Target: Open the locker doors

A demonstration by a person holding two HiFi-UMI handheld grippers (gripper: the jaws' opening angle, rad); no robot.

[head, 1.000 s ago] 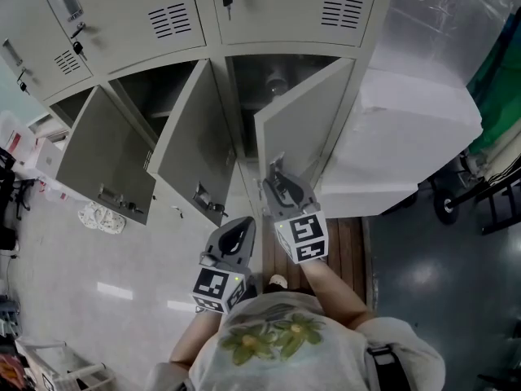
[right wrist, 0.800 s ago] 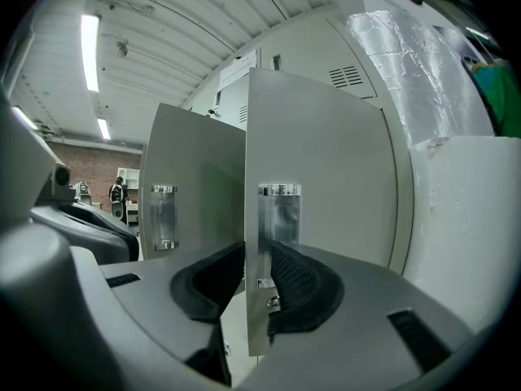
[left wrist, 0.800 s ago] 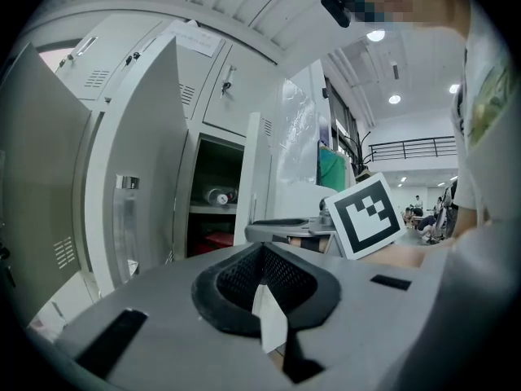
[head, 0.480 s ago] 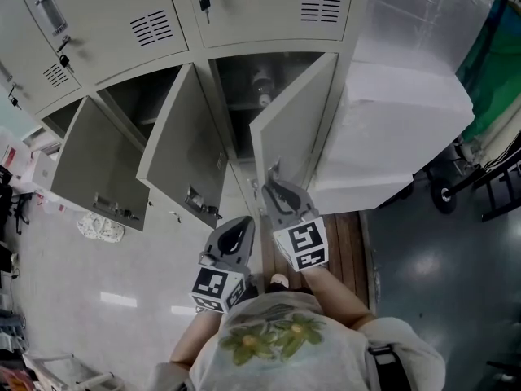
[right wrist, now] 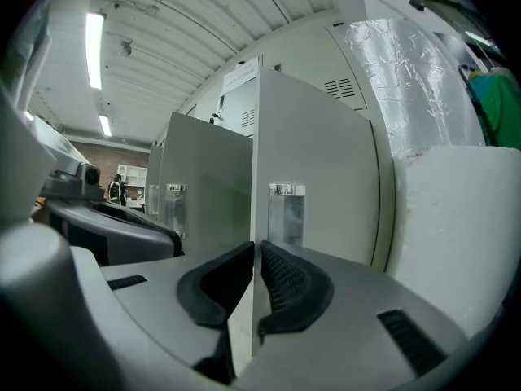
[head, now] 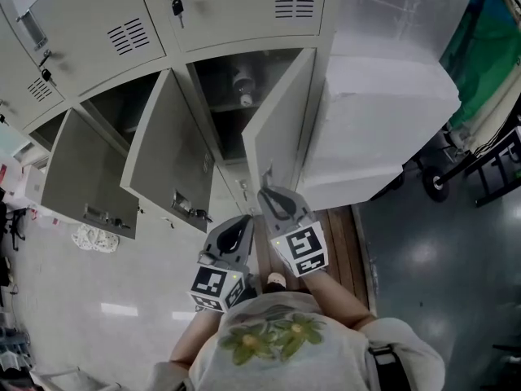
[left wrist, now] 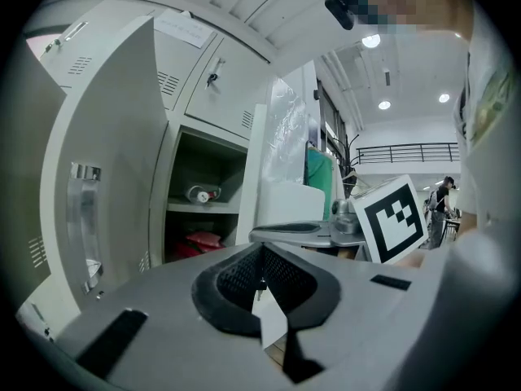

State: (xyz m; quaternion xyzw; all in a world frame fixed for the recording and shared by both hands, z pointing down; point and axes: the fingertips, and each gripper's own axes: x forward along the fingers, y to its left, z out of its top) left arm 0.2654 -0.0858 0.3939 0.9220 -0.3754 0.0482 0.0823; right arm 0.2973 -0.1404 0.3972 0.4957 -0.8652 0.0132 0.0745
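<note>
Closing steadily over the last second, the right gripper (head: 271, 192) now has its jaws down on the free edge of the rightmost door (head: 281, 129). In the head view the whole locker bank (head: 228, 6) also sits further up and to the left than it did a second ago.

In the right gripper view the door's thin edge (right wrist: 254, 177) stands upright, straight ahead and squarely between the two pads (right wrist: 281, 279). The pads look pressed against it from either side — clenched on the door, not merely around it. The recessed handle (right wrist: 285, 214) lies just beyond the pads on the door's face.

This door belongs to the lower row at the right end of the bank and is already swung well out, like the middle door (head: 167, 149) and the left door (head: 81, 173). Its hinge side is the far one, next to the white block (head: 383, 112).

The left gripper (head: 242, 222) hangs just left of the right one and a little further back, with its jaws together on nothing.

Any further opening probably means carrying the gripped edge round toward that block — the right hand is the nearer, and the block may limit the swing.
</note>
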